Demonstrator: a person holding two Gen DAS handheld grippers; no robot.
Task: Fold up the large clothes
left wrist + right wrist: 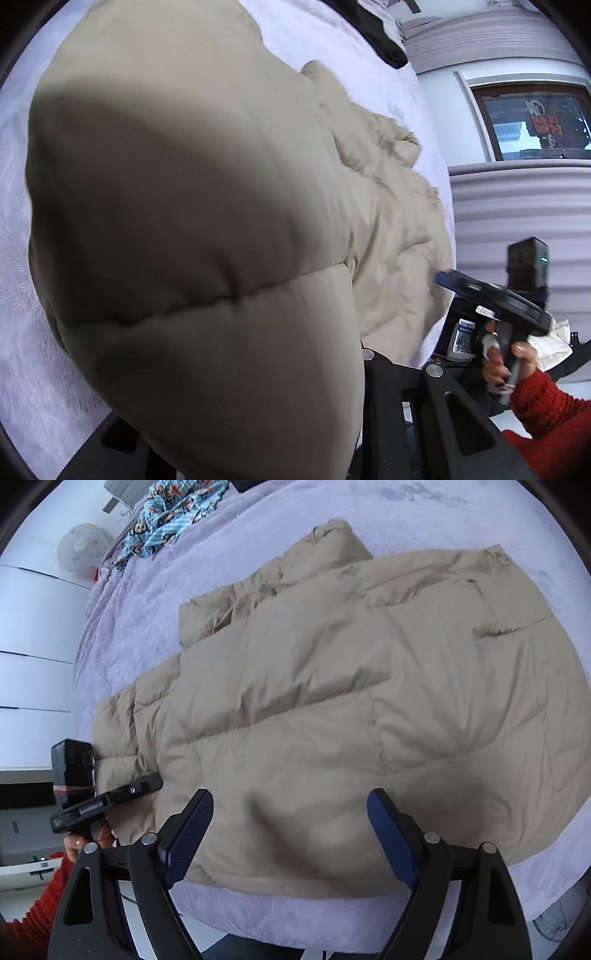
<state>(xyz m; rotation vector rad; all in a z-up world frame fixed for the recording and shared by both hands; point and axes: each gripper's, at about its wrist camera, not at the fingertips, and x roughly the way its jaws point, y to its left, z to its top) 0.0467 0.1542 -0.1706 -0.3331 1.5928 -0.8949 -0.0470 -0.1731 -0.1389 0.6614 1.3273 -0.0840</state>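
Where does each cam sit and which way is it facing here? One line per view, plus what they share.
Left wrist: on the left gripper, pressed against the beige puffer jacket, looking along the bed towards a window; shows the right gripper, right hand and red sleeve.
Right wrist: on the right gripper, angled down over the jacket's near edge; shows its own blue pads open, the left gripper at the jacket's left side.
Shared: jacket, bed, the opposite gripper.

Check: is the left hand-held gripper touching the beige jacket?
Touching. The left wrist view shows the jacket bulging up from between the left hand-held gripper's fingers; the right wrist view shows its tip against the jacket's edge.
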